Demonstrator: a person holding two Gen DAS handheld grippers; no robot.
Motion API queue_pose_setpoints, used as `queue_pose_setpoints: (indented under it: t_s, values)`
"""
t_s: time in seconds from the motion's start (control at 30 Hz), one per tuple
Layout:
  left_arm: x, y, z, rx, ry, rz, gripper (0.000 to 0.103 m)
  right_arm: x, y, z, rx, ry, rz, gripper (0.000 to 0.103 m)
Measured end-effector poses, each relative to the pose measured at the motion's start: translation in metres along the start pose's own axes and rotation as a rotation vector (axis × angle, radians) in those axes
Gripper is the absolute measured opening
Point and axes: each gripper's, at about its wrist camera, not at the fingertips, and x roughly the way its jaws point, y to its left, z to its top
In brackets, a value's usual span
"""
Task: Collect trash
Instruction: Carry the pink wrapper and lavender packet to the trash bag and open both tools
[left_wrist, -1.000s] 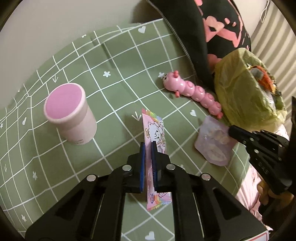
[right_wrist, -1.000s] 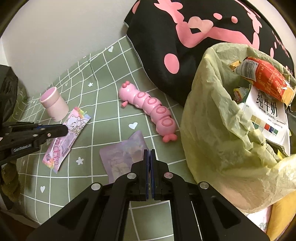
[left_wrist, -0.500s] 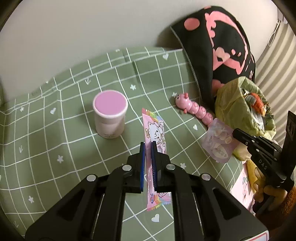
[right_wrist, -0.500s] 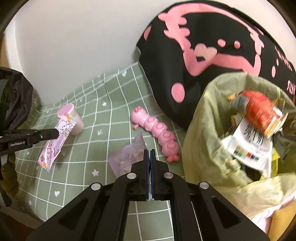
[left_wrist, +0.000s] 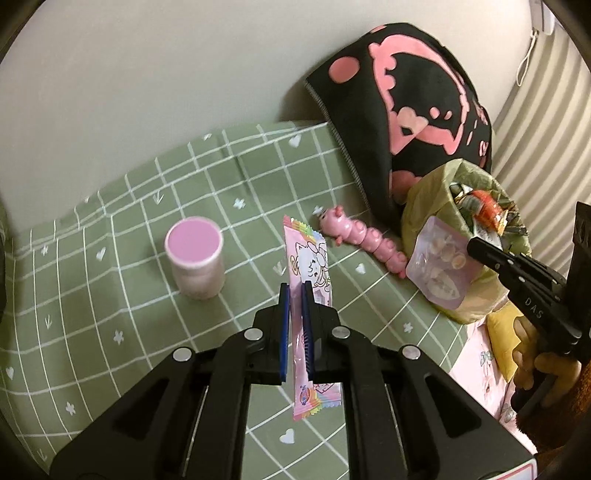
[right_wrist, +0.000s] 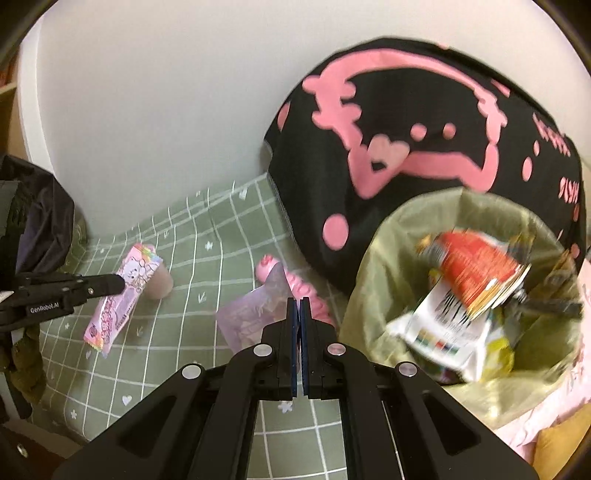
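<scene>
Green checked bedsheet (left_wrist: 110, 295), the landmark: the left gripper (left_wrist: 295, 295) is clamped on a long pink cartoon-printed snack wrapper (left_wrist: 308, 266), which hangs clear above the sheet, while the right gripper (right_wrist: 299, 306) pinches a lilac pouch (left_wrist: 441, 267) by its edge, also off the sheet. At the sheet's right edge stands a yellow-green trash bag (right_wrist: 373, 266), open and holding cartons and wrappers. On the sheet rest a pink-lidded cup (left_wrist: 195, 258) and a pink caterpillar toy (left_wrist: 365, 236), below a black-and-pink pillow (left_wrist: 406, 122).
</scene>
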Motion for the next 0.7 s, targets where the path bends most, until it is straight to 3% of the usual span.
queue_pose_setpoints:
  t_s: [0.4, 0.7]
  values:
    - [-0.019, -0.074, 0.076, 0.168, -0.149, -0.141, 0.006, -0.065, -0.035, 0.051, -0.014, -0.173, -0.158, 0.004]
    - [-0.011, -0.145, 0.108, 0.292, -0.183, -0.281, 0.006, -0.101, -0.093, 0.058, 0.033, -0.212, -0.336, 0.004]
